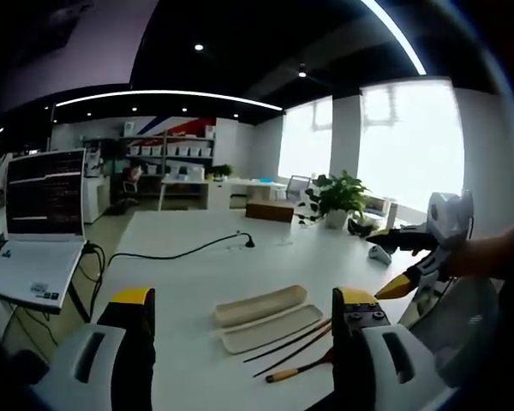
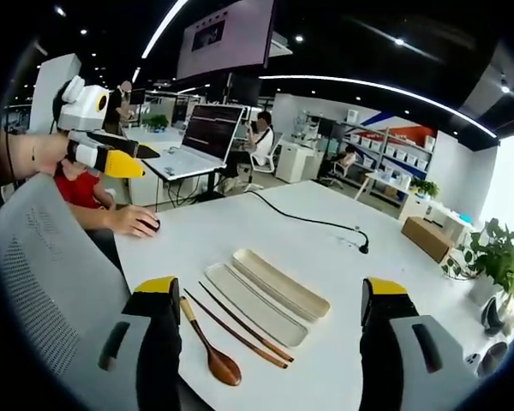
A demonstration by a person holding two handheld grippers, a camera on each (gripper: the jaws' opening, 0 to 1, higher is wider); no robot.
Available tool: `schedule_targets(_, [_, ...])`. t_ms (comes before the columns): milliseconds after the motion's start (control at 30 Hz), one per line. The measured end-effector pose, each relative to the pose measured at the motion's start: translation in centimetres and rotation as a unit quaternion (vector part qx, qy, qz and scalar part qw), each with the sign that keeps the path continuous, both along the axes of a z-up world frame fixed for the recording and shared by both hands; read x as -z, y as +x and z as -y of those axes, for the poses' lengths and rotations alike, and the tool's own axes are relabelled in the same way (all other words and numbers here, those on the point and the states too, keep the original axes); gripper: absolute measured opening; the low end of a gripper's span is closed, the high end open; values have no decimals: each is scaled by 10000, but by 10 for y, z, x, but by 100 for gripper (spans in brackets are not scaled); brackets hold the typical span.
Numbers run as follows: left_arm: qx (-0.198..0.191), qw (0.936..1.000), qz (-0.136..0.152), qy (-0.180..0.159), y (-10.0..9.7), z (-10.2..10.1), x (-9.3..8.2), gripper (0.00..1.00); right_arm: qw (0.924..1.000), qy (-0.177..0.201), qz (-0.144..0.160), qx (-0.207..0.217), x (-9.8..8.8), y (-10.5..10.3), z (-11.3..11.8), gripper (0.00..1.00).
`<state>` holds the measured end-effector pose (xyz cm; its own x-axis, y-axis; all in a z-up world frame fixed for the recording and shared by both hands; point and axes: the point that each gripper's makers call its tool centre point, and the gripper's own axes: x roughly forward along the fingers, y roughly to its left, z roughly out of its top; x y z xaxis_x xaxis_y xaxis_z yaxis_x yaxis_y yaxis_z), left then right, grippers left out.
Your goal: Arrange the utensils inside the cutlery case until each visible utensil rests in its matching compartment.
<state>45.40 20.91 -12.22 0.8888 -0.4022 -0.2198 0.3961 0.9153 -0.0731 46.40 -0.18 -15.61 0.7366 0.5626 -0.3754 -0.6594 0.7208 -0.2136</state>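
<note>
- Cream case halves (image 2: 270, 295) lie open on the white table (image 2: 325, 248), chopsticks (image 2: 240, 324) and spoon (image 2: 210, 347) just beside them.
- Right gripper (image 2: 270, 342) spread, empty.
- Left gripper (image 1: 240, 342) spread; its view catches a potted plant (image 1: 336, 199).

White table (image 2: 343, 265): case (image 2: 270, 294), chopsticks (image 2: 240, 324), spoon (image 2: 210, 349)

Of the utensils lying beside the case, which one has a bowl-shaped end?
The wooden spoon, outermost from the cutlery case. Its dark oval bowl sets it apart from the two thin, straight chopsticks between it and the case.
</note>
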Motion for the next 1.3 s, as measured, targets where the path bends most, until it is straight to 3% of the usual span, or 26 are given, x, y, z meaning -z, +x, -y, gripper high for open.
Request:
schedule_targets(467, [-41,10000,0,11,0,-3,1,86,10000,-36,-43,-60,2,-2,-2,81])
schedule_targets(700, [38,9995,151,287,-2,4,-8,85,9998,-71,-49,-174,0,-1,-4,73])
schedule_targets(900, [40,9983,251,516,-10,0,-13,85,9991,20,-250,-333,1,-2,-7,65])
schedule_targets(1000, [24,9968,206,767,-13,-5,-4,85,9964,37,-490,-686,5,-5,-17,64])
schedule_targets(1100, [-42,9976,66,686,-17,-9,3,82,9913,85,-712,-1106,7,-8,-29,62])
schedule_targets(1200, [-62,9981,54,613,-19,-10,6,81,9858,-266,-787,-1461,14,-10,-35,61])
schedule_targets(1300, [-72,9969,24,788,-19,-12,13,80,9799,-418,-869,-1744,19,-10,-41,58])
